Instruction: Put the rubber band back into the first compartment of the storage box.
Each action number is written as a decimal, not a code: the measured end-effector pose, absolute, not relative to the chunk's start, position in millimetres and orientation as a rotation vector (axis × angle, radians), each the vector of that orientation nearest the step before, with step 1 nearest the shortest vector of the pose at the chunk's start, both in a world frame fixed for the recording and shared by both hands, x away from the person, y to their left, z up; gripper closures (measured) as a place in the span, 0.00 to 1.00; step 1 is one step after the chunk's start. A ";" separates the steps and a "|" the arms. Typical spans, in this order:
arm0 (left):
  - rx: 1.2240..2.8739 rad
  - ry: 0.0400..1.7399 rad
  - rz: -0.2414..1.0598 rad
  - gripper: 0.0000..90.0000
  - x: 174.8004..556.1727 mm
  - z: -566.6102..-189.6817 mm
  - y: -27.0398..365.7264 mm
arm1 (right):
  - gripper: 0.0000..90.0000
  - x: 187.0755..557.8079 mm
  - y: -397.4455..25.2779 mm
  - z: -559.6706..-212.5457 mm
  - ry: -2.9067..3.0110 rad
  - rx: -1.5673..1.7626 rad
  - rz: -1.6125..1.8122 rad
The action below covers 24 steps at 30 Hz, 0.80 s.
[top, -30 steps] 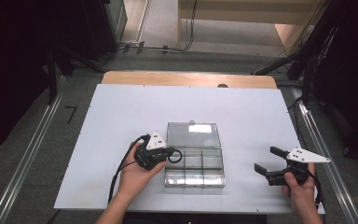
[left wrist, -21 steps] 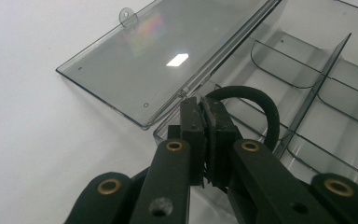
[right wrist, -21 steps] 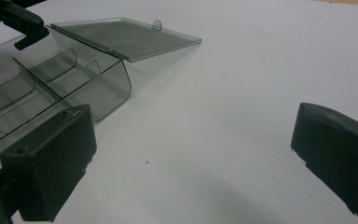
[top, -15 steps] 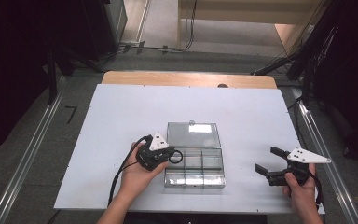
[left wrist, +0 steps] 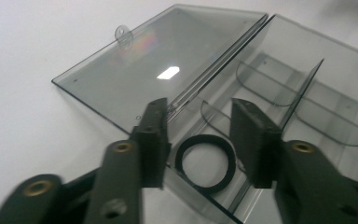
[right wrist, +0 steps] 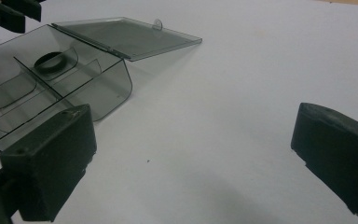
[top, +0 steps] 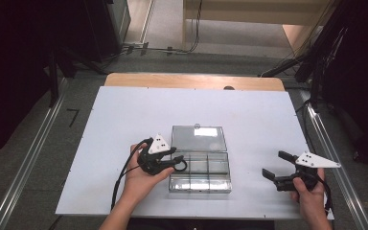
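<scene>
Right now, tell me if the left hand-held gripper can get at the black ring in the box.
Probably yes: the left hand-held gripper hangs open over the black ring, and the box has its lid folded back.

The right gripper (right wrist: 193, 158) hangs low over a white table (right wrist: 242, 84), its two black jaws spread wide apart with nothing between them. Beyond the nearer jaw stands a clear smoky plastic compartment box (right wrist: 51, 93), its hinged lid (right wrist: 126, 35) thrown fully back and lying flat on the table. A black ring (right wrist: 51, 63) lies in one far compartment — the neighbouring ones look bare. The left gripper (right wrist: 9, 11) edges in above the box — its state cannot be told.
</scene>
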<state>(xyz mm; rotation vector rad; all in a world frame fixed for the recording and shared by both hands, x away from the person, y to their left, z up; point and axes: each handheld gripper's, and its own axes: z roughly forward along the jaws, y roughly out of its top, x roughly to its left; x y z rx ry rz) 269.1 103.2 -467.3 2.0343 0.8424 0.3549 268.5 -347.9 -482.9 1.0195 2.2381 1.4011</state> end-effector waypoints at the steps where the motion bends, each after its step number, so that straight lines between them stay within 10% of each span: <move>1: 2.020 0.838 0.349 0.53 268.7 -466.5 103.7 | 0.00 268.7 -347.9 -483.0 2.238 1.018 1.400; 24: 1.907 0.815 0.249 0.06 275.3 -447.8 115.0 | 0.00 268.4 -345.2 -484.0 2.240 1.024 1.397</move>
